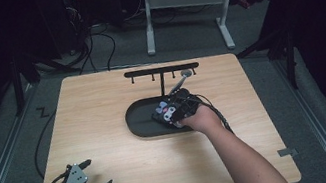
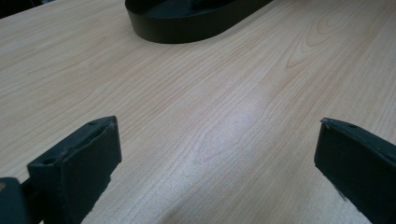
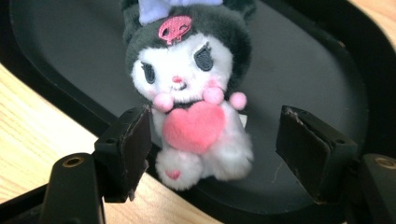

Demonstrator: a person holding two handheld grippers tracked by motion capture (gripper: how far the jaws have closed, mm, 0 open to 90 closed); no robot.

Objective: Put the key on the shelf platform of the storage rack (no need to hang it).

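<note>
Nearest my lens on the right gripper point(image 3: 212, 149), its two black jaws stand spread with the plush toy point(image 3: 191, 93) between them: the left pad looks to be touching or just beside the toy's flank, the right pad is clearly apart from it, so nothing is pinched. The toy sits upright at the near rim of the black oval tray point(image 3: 308, 70), its feet hanging a little over the edge toward the wooden table point(image 3: 28, 135). In the high view I see the tray point(image 1: 138, 121) in the middle of the table, in front of the black hook rack point(image 1: 161, 70), with my right gripper point(image 1: 172, 111) over it. I judge this a release: to do it well I would widen the jaws until both pads are free, then back straight out along the jaw line without snagging the fur or tipping the toy off the rim. My left gripper point(image 1: 96, 177) rests spread over bare wood near the table's front left corner, holding nothing.
</note>
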